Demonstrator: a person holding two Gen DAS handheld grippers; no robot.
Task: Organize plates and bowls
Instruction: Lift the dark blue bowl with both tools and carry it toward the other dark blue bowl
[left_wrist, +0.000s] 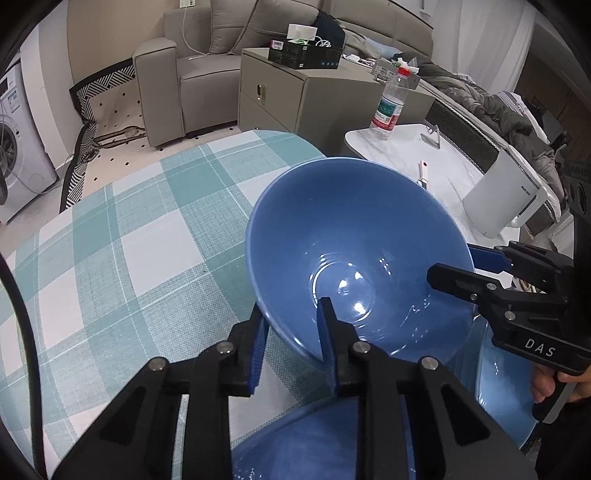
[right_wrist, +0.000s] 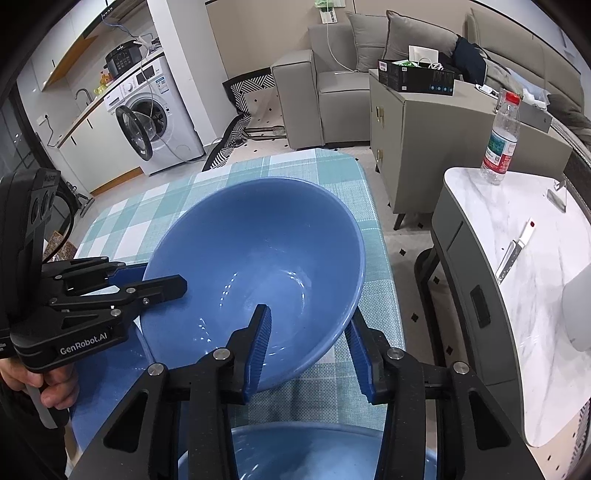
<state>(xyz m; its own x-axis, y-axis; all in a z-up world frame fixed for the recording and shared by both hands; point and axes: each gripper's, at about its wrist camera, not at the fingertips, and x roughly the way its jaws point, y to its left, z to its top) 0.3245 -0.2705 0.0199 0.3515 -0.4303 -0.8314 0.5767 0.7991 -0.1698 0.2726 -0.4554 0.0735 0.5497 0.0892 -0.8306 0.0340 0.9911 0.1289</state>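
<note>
Left wrist: bowl (left_wrist: 354, 240) rim in gripper (left_wrist: 291, 332)

Glossy, smooth glazed bowl (left_wrist: 354, 258); matt woven check tablecloth (left_wrist: 129, 258); matt black plastic grippers with ribbed blue pads (left_wrist: 258, 354); polished marble-look side table (right_wrist: 535, 295) at right.

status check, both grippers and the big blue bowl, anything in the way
Left gripper and right gripper both shut on the blue bowl's rim, opposite sides. Bowl tilted over the checked tablecloth. More blue dishes just below; nothing blocking.
</note>
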